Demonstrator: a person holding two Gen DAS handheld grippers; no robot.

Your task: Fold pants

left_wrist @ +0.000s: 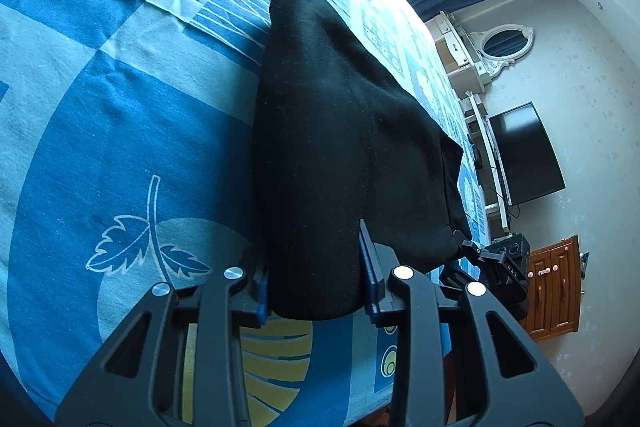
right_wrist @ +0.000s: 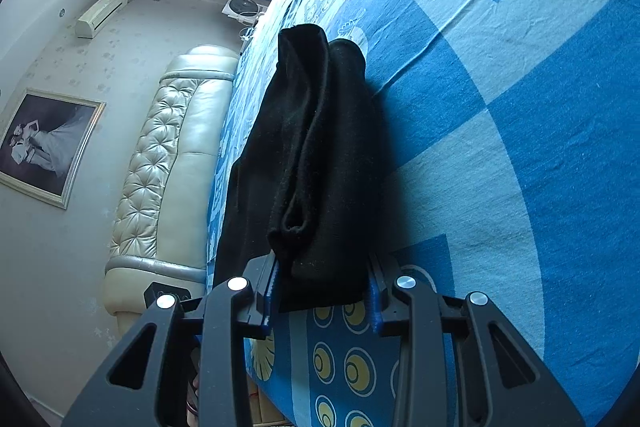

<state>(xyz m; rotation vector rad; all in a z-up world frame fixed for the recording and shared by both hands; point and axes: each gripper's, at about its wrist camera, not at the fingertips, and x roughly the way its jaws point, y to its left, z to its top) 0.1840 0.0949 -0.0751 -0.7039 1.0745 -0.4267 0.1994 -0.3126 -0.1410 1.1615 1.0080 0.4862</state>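
Observation:
The black pants (left_wrist: 344, 131) lie on the blue patterned bedsheet (left_wrist: 104, 115), with their near end lifted. My left gripper (left_wrist: 316, 291) is shut on the near end of the pants, cloth bunched between its blue pads. My right gripper (right_wrist: 320, 287) is shut on another part of the pants (right_wrist: 316, 155), a folded edge with several layers showing. The right gripper (left_wrist: 500, 263) also shows in the left wrist view, close beside the pants' right corner.
The bedsheet (right_wrist: 500, 107) covers a wide bed. A padded cream headboard (right_wrist: 172, 163) and a framed picture (right_wrist: 44, 147) show in the right wrist view. A dark television (left_wrist: 524, 155), a white dresser with mirror (left_wrist: 500, 47) and a wooden cabinet (left_wrist: 556, 287) stand beyond the bed edge.

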